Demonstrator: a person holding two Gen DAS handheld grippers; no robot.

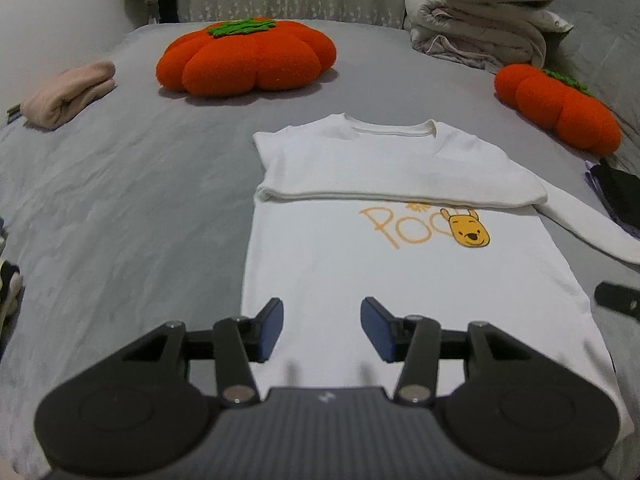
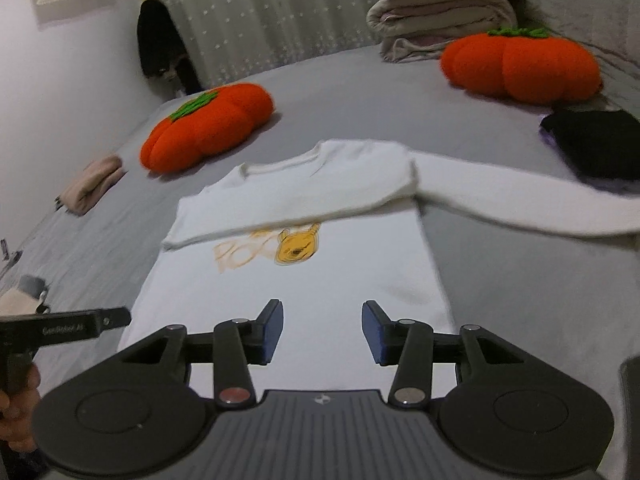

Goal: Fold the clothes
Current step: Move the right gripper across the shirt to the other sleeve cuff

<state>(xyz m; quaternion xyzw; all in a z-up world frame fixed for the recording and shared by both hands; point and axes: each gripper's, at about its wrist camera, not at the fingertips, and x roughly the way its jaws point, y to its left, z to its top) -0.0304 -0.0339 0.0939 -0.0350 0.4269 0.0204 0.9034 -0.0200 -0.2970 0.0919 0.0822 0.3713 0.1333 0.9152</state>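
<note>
The left claw hangs over the near hem of a white shirt, its 2 blue-padded fingers spread apart with nothing between them. The right claw hangs over the same end of the shirt, its fingers likewise parted and empty. Whether either claw touches the cloth cannot be told.

The shirt lies flat on a grey bed, straight ahead of both claws, collar at the far end. One long sleeve is folded across the chest, partly covering an orange print with a yellow bear face just beyond the claws. The other sleeve stretches out flat to the right, away from the body of the shirt.

Far ahead and left of the left claw sits an orange pumpkin cushion; a second pumpkin cushion sits ahead to its right. A folded pink garment lies far left, well apart from the shirt. A stack of folded bedding is at the far right corner. From the right claw, a folded black garment lies ahead to the right, just beyond the outstretched sleeve. At that view's left edge, a hand grips the handle of the left claw's tool.
</note>
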